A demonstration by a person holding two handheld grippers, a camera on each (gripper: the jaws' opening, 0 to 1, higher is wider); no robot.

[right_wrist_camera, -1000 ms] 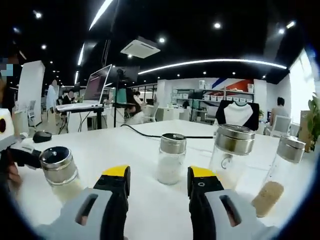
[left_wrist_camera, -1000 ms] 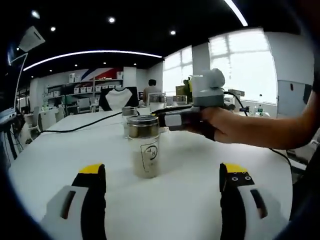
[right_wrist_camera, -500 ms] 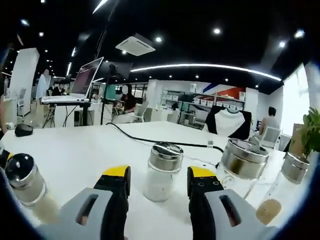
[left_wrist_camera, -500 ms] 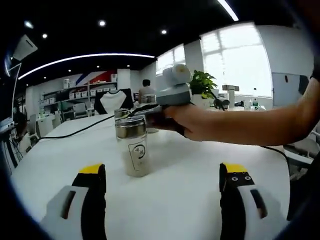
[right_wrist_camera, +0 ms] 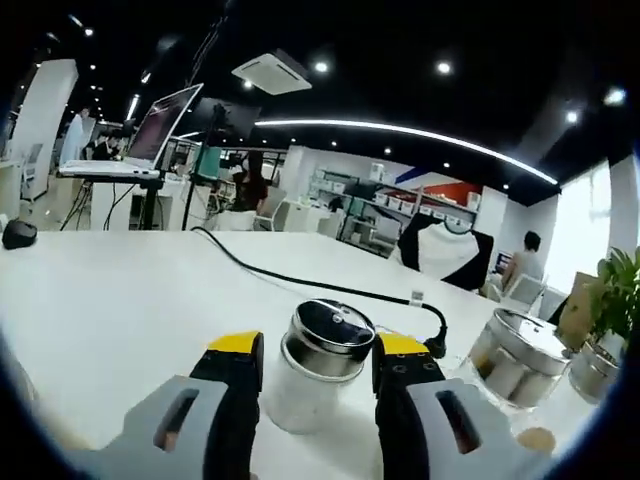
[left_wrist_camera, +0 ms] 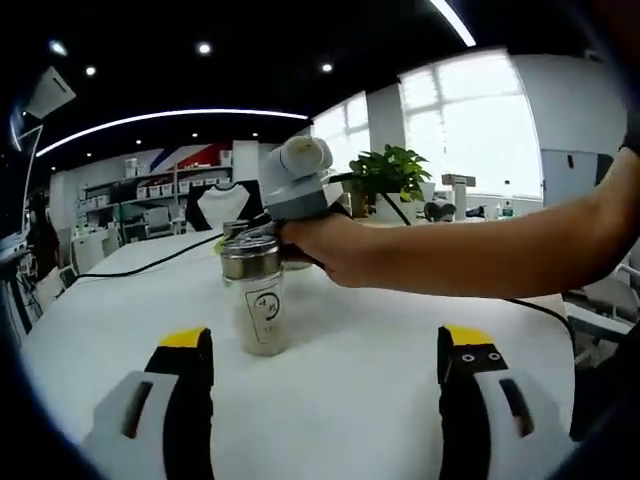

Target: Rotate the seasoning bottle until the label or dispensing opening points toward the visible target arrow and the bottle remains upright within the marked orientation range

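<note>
Jaws of the right gripper (right_wrist_camera: 317,372) flank a steel-capped bottle of white seasoning (right_wrist_camera: 318,364), contact unclear; the left gripper (left_wrist_camera: 325,375) gapes wide before another bottle (left_wrist_camera: 255,294).

Seasoning bottle (right_wrist_camera: 322,370) between hand-held gripper (right_wrist_camera: 316,372) jaws

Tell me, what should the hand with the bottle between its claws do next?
Probably squeeze shut. The right gripper has its jaws on either side of the white-filled bottle, at its metal cap, with small gaps showing. It likely needs a grip before turning it.
</note>
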